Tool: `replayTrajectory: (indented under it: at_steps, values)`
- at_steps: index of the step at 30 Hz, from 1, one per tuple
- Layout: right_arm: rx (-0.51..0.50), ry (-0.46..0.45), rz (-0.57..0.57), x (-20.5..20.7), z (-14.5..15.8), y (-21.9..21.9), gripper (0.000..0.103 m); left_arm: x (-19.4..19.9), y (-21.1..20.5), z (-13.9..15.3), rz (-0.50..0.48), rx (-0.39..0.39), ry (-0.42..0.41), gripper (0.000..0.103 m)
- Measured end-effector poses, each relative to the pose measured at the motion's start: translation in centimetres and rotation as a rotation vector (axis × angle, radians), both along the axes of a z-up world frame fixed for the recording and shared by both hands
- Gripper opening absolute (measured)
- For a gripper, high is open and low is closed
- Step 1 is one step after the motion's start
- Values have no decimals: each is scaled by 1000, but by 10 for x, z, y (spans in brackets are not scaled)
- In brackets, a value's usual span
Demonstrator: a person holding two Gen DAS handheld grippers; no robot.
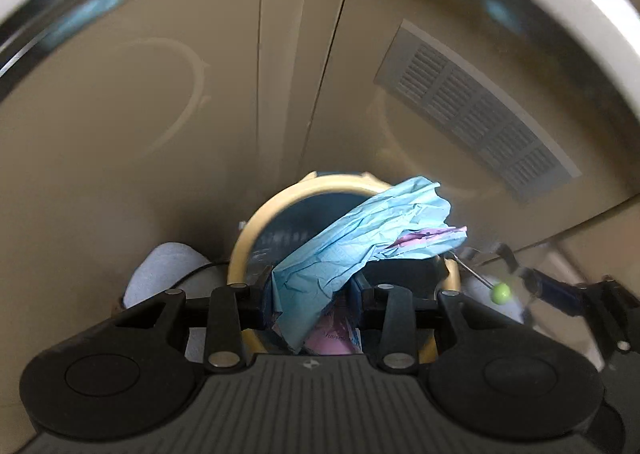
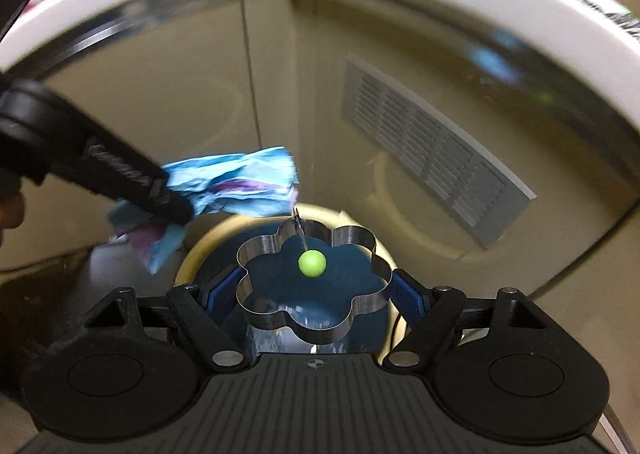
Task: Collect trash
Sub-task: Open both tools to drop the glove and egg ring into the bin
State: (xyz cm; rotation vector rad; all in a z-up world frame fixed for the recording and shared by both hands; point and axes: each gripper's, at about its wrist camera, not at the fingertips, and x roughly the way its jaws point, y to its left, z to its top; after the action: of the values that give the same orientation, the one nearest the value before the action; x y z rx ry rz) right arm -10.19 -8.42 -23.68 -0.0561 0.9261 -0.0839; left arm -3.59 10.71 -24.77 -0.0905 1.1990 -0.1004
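Crumpled blue-and-pink paper (image 1: 352,238) sits clamped in our left gripper (image 1: 312,294), centre frame, above a yellow-rimmed round bin (image 1: 244,242). Our right gripper (image 2: 314,294) grips a flower-shaped steel ring (image 2: 312,286) bearing a green-headed pin (image 2: 312,263).

Blue-and-pink paper (image 1: 352,238), green ball (image 2: 312,263)

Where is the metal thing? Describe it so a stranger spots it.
Find the round bin on the floor. Above its mouth, the right tongs clamp a steel flower-shaped ring. Unlike the crumpled paper beside it, it is shiny, with a green ball.
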Motion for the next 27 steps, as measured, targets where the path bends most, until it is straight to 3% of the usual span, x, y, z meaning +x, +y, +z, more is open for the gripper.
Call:
replayTrajectory:
  at_steps: [5, 11, 22, 25, 26, 27]
  values:
    - [-30, 108, 7, 23, -27, -2, 82, 17, -7, -32, -21, 13, 89, 40]
    - [42, 259, 12, 49, -56, -10, 82, 21, -8, -54, -25, 44, 143, 40]
    - [41, 284, 20, 53, -65, -9, 82, 21, -11, -56, -42, 62, 143, 42]
    - [37, 298, 2, 57, -71, -10, 83, 22, -13, -58, -52, 61, 144, 61]
    - [38, 303, -4, 57, -71, -10, 84, 23, -13, -58, -57, 58, 144, 83]
    - [39, 306, -6, 57, -72, -11, 85, 22, -12, -56, -52, 61, 138, 99]
